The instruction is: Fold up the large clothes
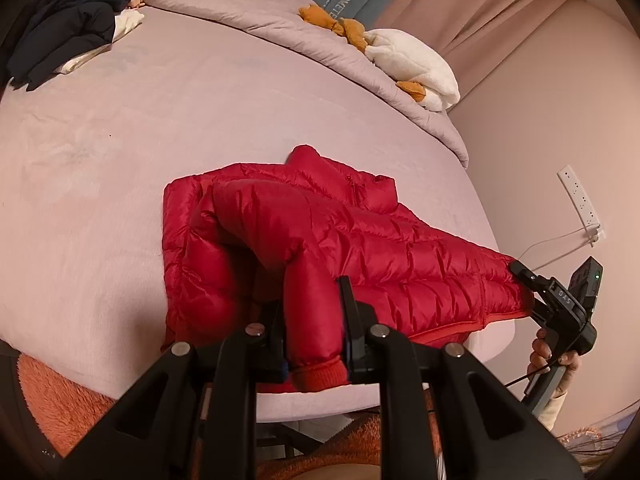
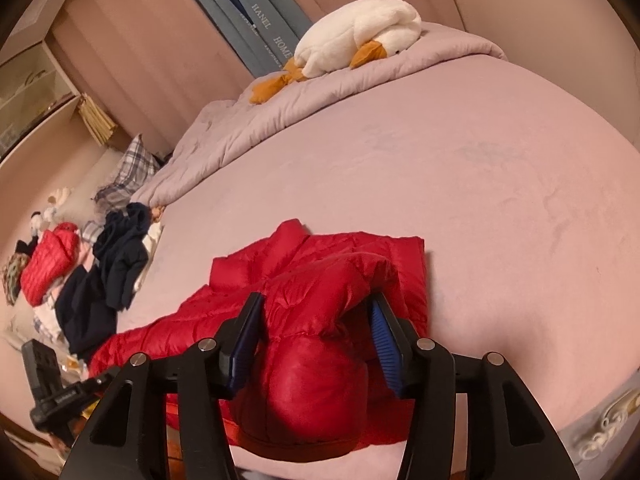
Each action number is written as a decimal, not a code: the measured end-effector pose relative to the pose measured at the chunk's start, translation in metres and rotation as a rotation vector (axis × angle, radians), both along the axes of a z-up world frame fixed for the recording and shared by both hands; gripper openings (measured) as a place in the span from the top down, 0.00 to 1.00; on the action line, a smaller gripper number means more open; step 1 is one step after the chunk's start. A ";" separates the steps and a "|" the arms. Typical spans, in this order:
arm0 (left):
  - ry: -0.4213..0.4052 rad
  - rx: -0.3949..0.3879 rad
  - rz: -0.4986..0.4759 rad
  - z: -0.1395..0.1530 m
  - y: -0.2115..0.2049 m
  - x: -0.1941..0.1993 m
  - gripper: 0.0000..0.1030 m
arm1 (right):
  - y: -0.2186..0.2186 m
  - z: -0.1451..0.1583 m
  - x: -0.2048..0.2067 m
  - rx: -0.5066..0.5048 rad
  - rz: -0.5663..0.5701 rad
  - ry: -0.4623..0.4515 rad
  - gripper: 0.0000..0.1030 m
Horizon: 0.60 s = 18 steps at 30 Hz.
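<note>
Here, in the left wrist view, a heap of dark clothes sits at the upper left of the frame on the pink bed, a rumpled quilt runs along the top, and a white plush goose lies on it at upper right. A wall socket strip with a cable hangs at the right edge. In the right wrist view a second red garment lies in the clutter at the left edge, well apart from my work. Nothing lies on the open sheet beyond the jacket.

My left gripper is clamped on the cuffed end of a sleeve of the red puffer jacket; the sleeve rises between the fingers at lower centre. My right gripper has its jaws spread wide around a bulging fold of the jacket; the blue pads flank the fabric, and I think they press on it, though the contact is hard to read there. From the left view that gripper pinches the hem corner at the right edge.

The jacket lies at the near edge of the bed, lower centre in both views, collar pointing toward the top of the frame, its long axis running from collar to hem toward me.
</note>
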<state>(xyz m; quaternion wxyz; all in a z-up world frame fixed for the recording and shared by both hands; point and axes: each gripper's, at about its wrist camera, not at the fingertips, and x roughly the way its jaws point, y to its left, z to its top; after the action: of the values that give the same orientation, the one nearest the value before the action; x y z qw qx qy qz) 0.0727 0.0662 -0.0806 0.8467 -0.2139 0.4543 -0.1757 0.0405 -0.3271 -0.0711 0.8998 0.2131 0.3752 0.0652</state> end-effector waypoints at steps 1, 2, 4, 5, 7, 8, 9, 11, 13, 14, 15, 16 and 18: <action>0.003 0.001 0.000 -0.002 0.001 0.001 0.83 | -0.001 0.001 -0.002 0.001 -0.008 0.000 0.49; 0.008 0.001 0.003 -0.003 0.001 0.001 0.83 | -0.002 0.001 -0.003 0.003 -0.014 -0.001 0.49; 0.016 -0.001 0.007 -0.005 0.001 0.001 0.83 | -0.007 0.002 -0.007 0.017 -0.023 -0.003 0.49; 0.019 0.002 0.007 -0.006 0.000 0.002 0.83 | -0.008 0.002 -0.008 0.022 -0.024 -0.004 0.49; 0.018 0.010 0.007 -0.007 -0.001 0.003 0.83 | -0.011 0.002 -0.010 0.023 -0.035 -0.005 0.49; 0.018 0.013 0.007 -0.007 -0.002 0.003 0.83 | -0.013 0.002 -0.011 0.021 -0.043 -0.005 0.49; 0.018 0.015 0.006 -0.007 -0.002 0.003 0.83 | -0.015 0.001 -0.013 0.025 -0.049 -0.006 0.49; 0.025 0.016 0.009 -0.009 -0.002 0.004 0.83 | -0.016 0.000 -0.015 0.037 -0.057 -0.001 0.49; 0.030 0.015 0.012 -0.010 -0.001 0.005 0.83 | -0.018 -0.002 -0.017 0.042 -0.063 0.004 0.49; 0.031 0.016 0.012 -0.010 -0.001 0.005 0.83 | -0.018 -0.003 -0.019 0.045 -0.060 0.007 0.49; 0.031 0.018 0.012 -0.009 -0.001 0.005 0.83 | -0.019 -0.003 -0.021 0.046 -0.058 0.008 0.49; 0.029 0.022 0.012 -0.009 -0.002 0.004 0.83 | -0.020 -0.003 -0.023 0.045 -0.059 0.009 0.49; 0.029 0.025 0.013 -0.009 -0.002 0.004 0.83 | -0.021 -0.004 -0.026 0.044 -0.059 0.015 0.49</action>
<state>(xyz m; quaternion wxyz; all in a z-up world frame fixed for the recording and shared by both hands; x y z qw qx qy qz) 0.0771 0.0639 -0.0895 0.8437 -0.2086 0.4676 -0.1612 0.0146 -0.3479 -0.0749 0.8936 0.2442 0.3738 0.0451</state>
